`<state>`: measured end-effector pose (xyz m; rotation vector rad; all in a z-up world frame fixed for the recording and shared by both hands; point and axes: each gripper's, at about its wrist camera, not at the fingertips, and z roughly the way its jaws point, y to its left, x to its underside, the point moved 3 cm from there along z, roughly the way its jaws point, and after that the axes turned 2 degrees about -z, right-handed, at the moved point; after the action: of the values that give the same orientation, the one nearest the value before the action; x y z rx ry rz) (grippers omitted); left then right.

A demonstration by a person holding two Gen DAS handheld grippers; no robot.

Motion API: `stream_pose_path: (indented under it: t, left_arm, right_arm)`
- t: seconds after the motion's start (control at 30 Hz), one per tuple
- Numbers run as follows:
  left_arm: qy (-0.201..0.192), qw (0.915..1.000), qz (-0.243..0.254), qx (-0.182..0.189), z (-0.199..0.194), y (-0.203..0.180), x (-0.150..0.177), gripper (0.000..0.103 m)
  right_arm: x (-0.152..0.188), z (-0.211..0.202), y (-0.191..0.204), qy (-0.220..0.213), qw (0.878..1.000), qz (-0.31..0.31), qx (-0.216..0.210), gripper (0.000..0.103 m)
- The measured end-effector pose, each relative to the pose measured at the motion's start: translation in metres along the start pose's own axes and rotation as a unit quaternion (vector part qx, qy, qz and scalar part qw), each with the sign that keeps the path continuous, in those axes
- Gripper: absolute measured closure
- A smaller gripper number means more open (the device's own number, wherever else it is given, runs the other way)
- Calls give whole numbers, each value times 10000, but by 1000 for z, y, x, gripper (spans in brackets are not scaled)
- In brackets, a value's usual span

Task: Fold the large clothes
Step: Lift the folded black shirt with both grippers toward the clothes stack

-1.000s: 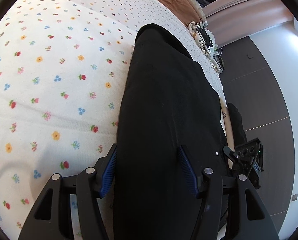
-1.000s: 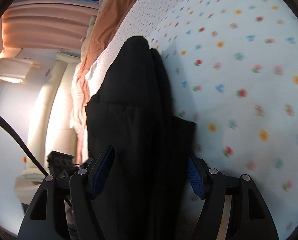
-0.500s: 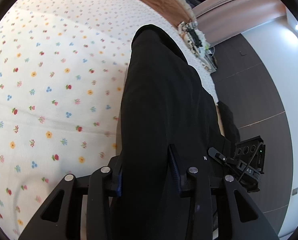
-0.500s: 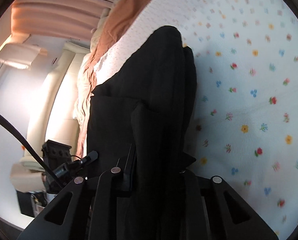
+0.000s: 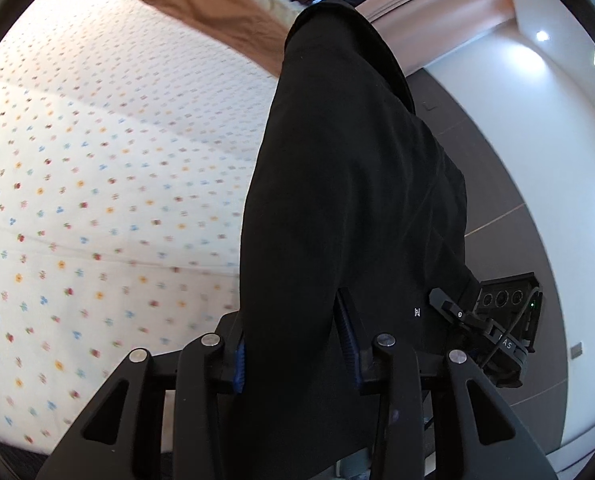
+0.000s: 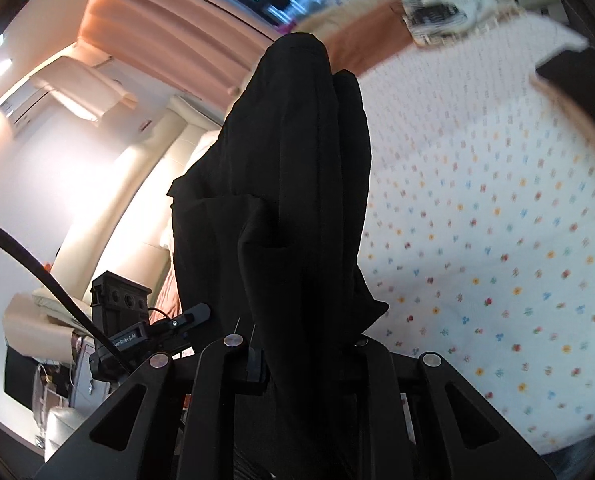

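Note:
A long black garment (image 5: 349, 200) fills the middle of both wrist views, lifted clear of the flowered bed sheet (image 5: 97, 160). My left gripper (image 5: 293, 344) is shut on its near edge, the blue pads pressing thick cloth from both sides. In the right wrist view the same black garment (image 6: 289, 184) hangs in folds, bunched and layered. My right gripper (image 6: 305, 356) is shut on a narrow bunch of it, and the cloth hides the pads. Each view shows the other gripper beside the cloth: the right gripper (image 5: 493, 332), the left gripper (image 6: 137, 332).
The bed carries a white sheet (image 6: 497, 220) with small flowers. A brown blanket (image 5: 217, 4) and a cream pillow lie at its far end. Dark floor (image 5: 497, 184) runs along the bed's right side. Peach curtains (image 6: 169, 36) and a pale sofa (image 6: 137, 184) stand beyond.
Both grippers closed on the black garment and rose with it. The cloth came up off the bed sheet, and the room's far end came into view.

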<state>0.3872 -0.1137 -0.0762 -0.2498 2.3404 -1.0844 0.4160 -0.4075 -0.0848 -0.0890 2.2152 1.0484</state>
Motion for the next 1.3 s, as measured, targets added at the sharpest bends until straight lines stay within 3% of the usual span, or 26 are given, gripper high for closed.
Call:
stream_pose_path:
  t: [0.33, 0.57, 0.8, 0.93, 1.13, 1.3]
  left_arm:
    - [-48, 9983, 450, 354, -24, -97, 26, 65]
    - [49, 9934, 1070, 400, -9, -175, 36, 65]
    - [470, 9853, 1540, 569, 40, -241, 44, 65]
    - [728, 9824, 1518, 804, 75, -265, 42, 65]
    - [961, 9776, 1577, 1007, 134, -296, 33, 65]
    - [1405, 9695, 1595, 1221, 178, -312, 31, 65]
  right_arm:
    - [1, -115, 41, -433, 9982, -324, 268, 88]
    - [-8, -195, 30, -739, 9953, -572, 236, 88]
    - [-27, -254, -14, -992, 9932, -503, 332, 88]
    - [-40, -284, -30, -1124, 9915, -519, 395, 88]
    - [-64, -306, -44, -1078, 9904, -471, 731, 88]
    - [-81, -325, -45, -954, 9876, -519, 1133, 88]
